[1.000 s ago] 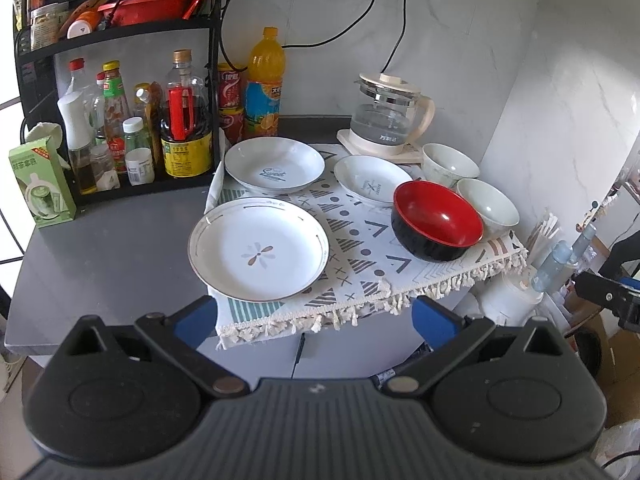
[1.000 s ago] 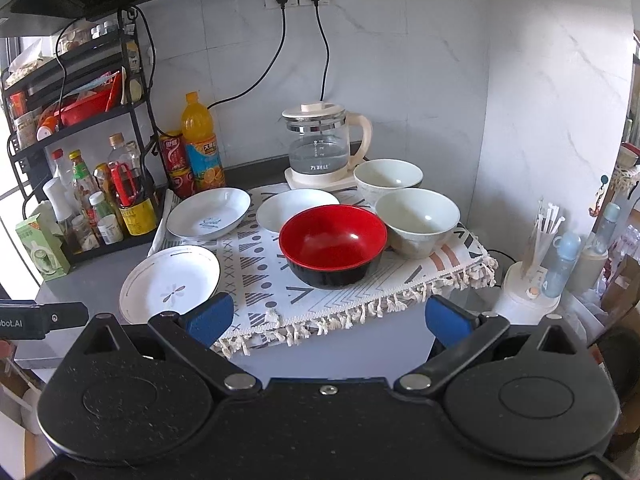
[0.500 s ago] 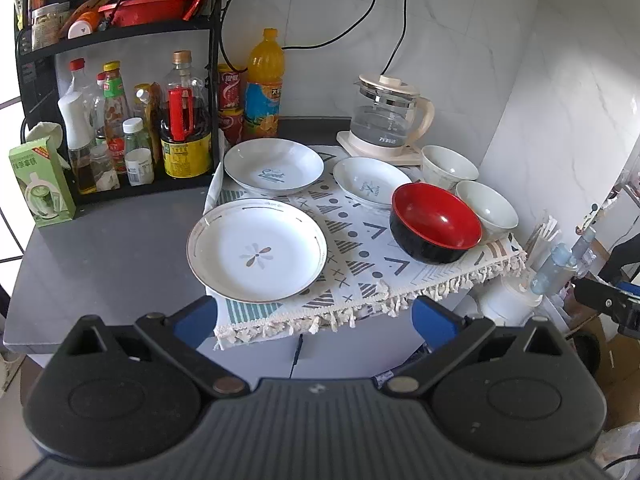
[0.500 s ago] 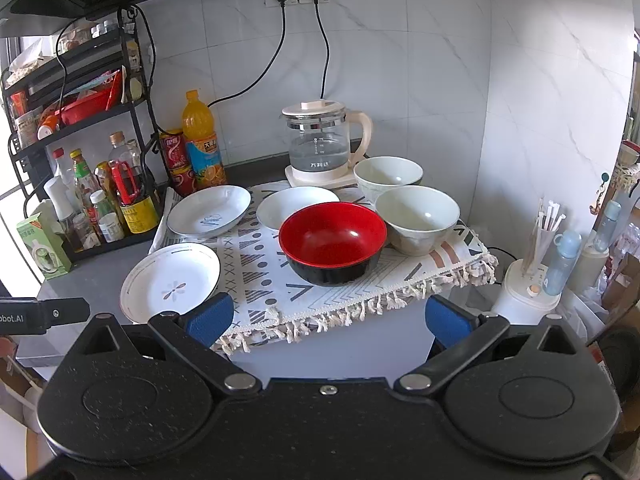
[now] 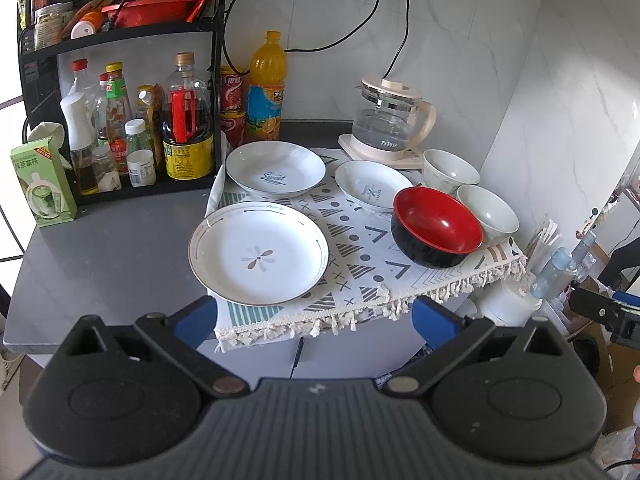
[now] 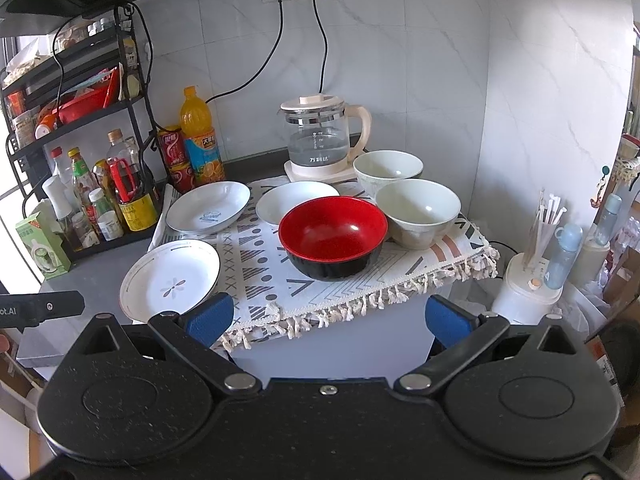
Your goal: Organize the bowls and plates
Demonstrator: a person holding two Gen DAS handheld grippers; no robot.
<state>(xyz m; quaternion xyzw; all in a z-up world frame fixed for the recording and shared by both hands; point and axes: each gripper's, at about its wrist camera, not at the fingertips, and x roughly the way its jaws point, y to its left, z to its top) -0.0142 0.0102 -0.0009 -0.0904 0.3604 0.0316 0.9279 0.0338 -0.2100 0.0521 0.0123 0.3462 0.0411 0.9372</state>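
We see both tools inch closer since 1 s ago; left tool released, right tool released; 3 plates, 3 bowls untouched, organizing not started.

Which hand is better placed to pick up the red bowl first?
Right, probably. The open right gripper faces the red bowl head-on; the open left gripper faces the flower plate instead.
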